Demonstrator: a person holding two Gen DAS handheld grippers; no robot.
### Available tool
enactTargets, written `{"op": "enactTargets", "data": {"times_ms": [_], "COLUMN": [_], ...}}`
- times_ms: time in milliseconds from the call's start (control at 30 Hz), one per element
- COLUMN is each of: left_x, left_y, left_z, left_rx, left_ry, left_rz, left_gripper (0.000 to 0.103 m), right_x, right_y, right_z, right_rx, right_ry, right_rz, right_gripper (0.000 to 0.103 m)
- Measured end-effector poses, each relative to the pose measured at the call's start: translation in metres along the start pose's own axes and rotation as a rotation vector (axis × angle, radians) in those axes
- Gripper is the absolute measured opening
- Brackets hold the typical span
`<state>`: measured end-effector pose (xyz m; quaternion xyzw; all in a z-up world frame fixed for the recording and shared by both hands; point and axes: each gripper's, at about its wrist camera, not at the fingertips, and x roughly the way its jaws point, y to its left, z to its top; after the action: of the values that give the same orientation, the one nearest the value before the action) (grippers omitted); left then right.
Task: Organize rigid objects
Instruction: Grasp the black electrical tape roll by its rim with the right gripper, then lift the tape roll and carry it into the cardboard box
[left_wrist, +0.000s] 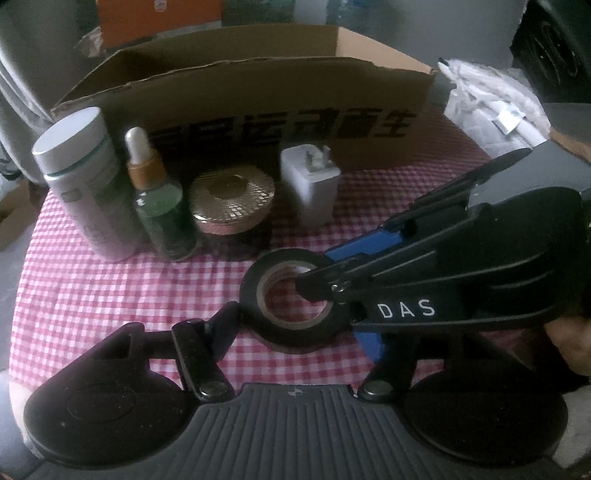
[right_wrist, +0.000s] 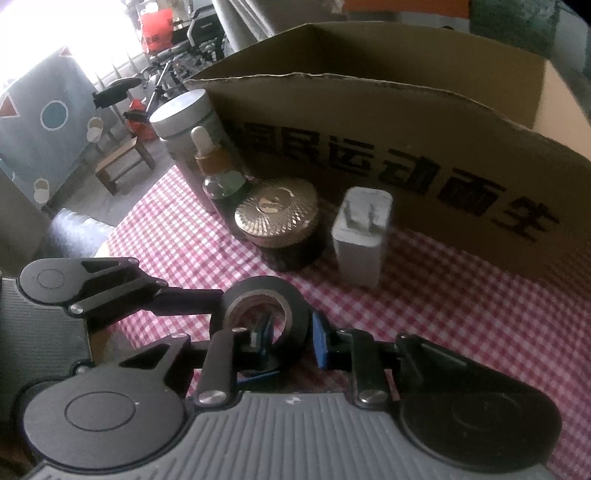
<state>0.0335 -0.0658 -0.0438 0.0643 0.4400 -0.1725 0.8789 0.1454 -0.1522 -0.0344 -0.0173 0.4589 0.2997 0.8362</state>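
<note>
A black tape roll (left_wrist: 291, 299) (right_wrist: 260, 314) lies on the red checked cloth (left_wrist: 110, 288). My left gripper (left_wrist: 299, 325) has a finger on each side of the roll, its left finger touching the rim. My right gripper (right_wrist: 291, 338) comes in from the right, one finger inside the roll's hole and one blue-padded finger outside its wall; it shows in the left wrist view (left_wrist: 325, 273). Behind stand a grey canister (left_wrist: 85, 181), a green dropper bottle (left_wrist: 159, 206), a gold-lidded jar (left_wrist: 232, 203) and a white charger (left_wrist: 312, 184).
An open cardboard box (left_wrist: 258, 96) with black lettering stands behind the row of objects. White plastic packaging (left_wrist: 491, 110) lies at the right of the box. A chair and furniture show beyond the table's left edge (right_wrist: 122, 162).
</note>
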Motion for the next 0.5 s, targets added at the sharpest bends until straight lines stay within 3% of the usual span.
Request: {"op": "enactTargets", "data": {"times_ms": [300,500], "left_x": [0.007,0.013], "left_y": [-0.021,-0.028], "left_z": [0.007,0.012], "left_rx": [0.036,0.048], "left_ry": [0.003,0.010], "left_rz": [-0.048,-0.035], "left_gripper": [0.066,0.069], "right_x": [-0.015,-0.016], "right_y": [-0.017,-0.021], "right_z": [-0.013,-0.016], "right_rx": [0.051,0.069], "right_ry": [-0.002,-0.010], "right_rz": [-0.026,-0.021], "right_gripper": [0.024,0.025]}}
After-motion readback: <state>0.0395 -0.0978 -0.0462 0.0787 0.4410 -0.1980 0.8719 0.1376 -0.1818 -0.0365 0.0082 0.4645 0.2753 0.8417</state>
